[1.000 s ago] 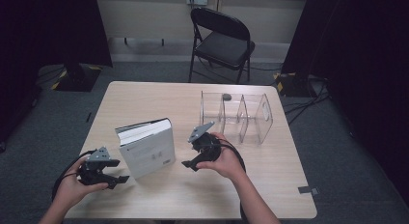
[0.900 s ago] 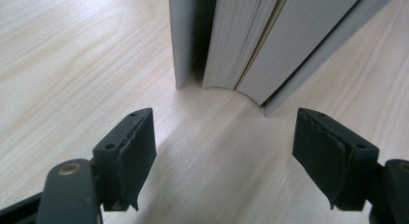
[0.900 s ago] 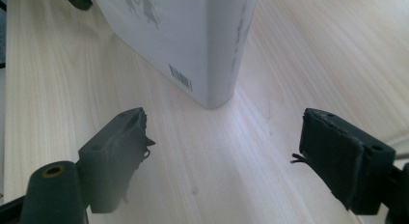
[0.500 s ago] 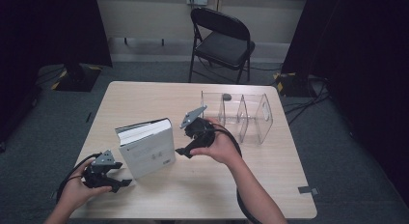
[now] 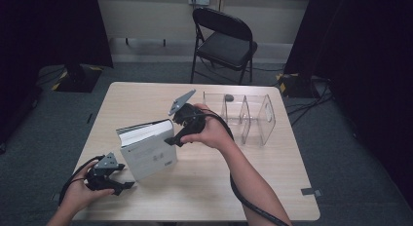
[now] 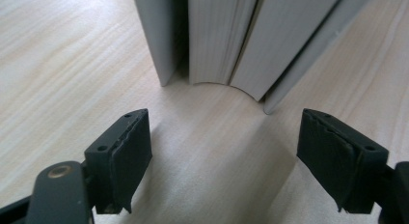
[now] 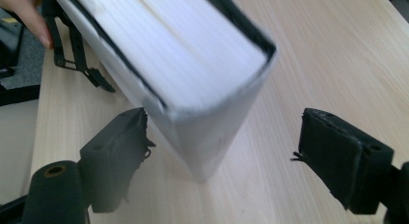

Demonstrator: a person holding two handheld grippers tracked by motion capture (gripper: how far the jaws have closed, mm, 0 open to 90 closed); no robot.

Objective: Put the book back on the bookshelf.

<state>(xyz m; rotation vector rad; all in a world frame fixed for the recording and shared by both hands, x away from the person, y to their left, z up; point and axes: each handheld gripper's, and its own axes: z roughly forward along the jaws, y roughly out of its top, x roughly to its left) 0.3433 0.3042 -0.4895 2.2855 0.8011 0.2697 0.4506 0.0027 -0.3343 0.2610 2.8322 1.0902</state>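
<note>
A thick white book (image 5: 146, 150) stands upright on the table, its pages facing up and left. My left gripper (image 5: 124, 187) rests low at the book's near left corner, open. In the left gripper view the slightly fanned book (image 6: 217, 35) stands just ahead of the wide, empty left gripper (image 6: 226, 156). My right gripper (image 5: 171, 140) is held up at the book's top right corner and points down at it. In the right gripper view the book's spine corner (image 7: 202, 137) lies between the spread jaws of the right gripper (image 7: 226, 156), and the pads do not press on it.
A clear plastic divider rack (image 5: 248, 116) stands at the right back of the table (image 5: 272, 187), with a small dark object (image 5: 228, 97) behind it. A black folding chair (image 5: 221, 41) stands beyond the table. The left gripper (image 7: 77, 55) is visible past the book.
My right gripper has risen and moved left, from beside the book to over its top right corner. The left gripper has hardly shifted.
</note>
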